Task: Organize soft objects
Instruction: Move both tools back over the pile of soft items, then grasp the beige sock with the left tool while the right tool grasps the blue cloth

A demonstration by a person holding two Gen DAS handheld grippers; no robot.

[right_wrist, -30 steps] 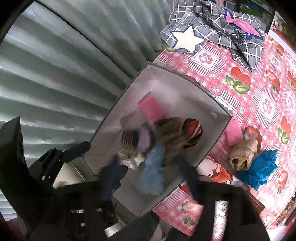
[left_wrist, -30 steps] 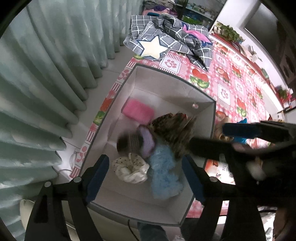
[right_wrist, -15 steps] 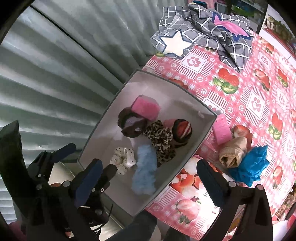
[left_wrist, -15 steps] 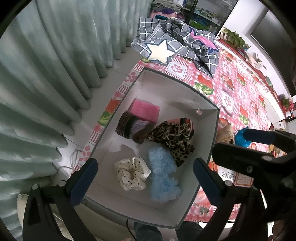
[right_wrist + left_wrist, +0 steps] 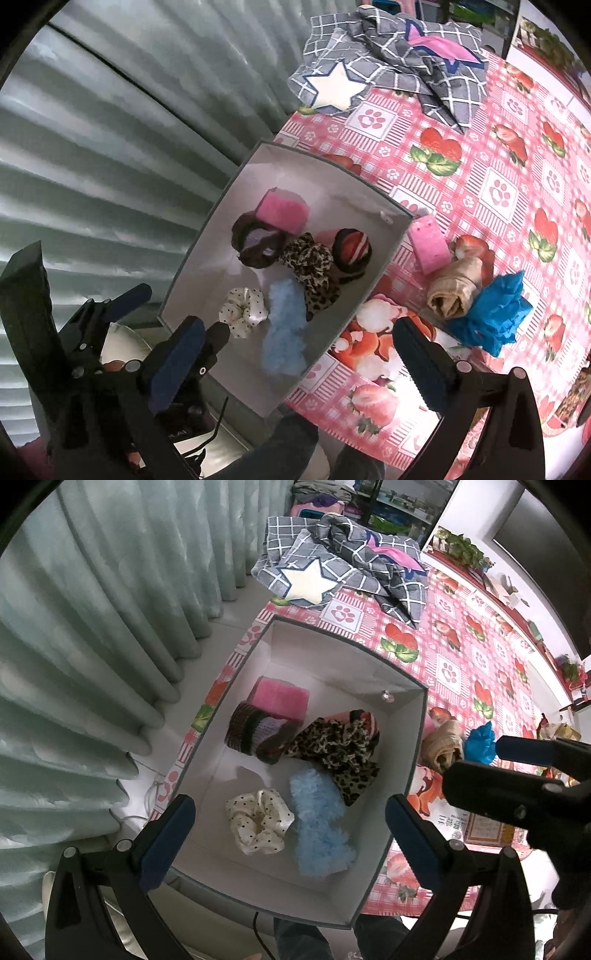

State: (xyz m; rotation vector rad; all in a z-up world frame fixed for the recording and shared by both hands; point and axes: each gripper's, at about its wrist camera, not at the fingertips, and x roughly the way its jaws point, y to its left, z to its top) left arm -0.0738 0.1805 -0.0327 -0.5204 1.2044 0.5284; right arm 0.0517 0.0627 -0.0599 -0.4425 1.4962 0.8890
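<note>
Left wrist view: the left hand-held gripper point(image 5: 288, 834) hangs over the near end of the grey-walled box point(image 5: 413, 760), jaws spread wide, nothing between the pads. Directly under it lie the cream polka-dot scrunchie point(image 5: 258, 825) and the pale blue fluffy piece point(image 5: 319, 832). Beyond them sit the leopard-print scrunchie point(image 5: 338, 746), the brown-and-lilac knit band point(image 5: 255, 733) and the pink sponge-like block point(image 5: 279, 698).

Right wrist view: the right hand-held gripper point(image 5: 295, 363) is likewise released and empty, straddling the box's near right wall. Its right finger point(image 5: 417, 363) stands over the strawberry-print surface point(image 5: 491, 192). Still outside the box, just past that finger: a tan rolled cloth point(image 5: 456, 290), a bright blue crumpled piece point(image 5: 493, 314) touching it, and a second pink block point(image 5: 428, 243) right beside the box wall. Further off lies a grey checked cloth with a white star point(image 5: 388, 70).

Risks, as judged:
- The two hand-held grippers sit close together; a reach by either could knock the other.
- The tan roll and the blue piece touch, so a pinch on one may drag the other along.
- A loose pinch on the roll may let it unroll in transit.
- A finger coming down at the wall could catch the rim and shift the box, which sits at the surface's edge.

Writing: a printed label with characters lies on the surface to the right of the left hand-held gripper; too small and blurred to read. No brand legible.
</note>
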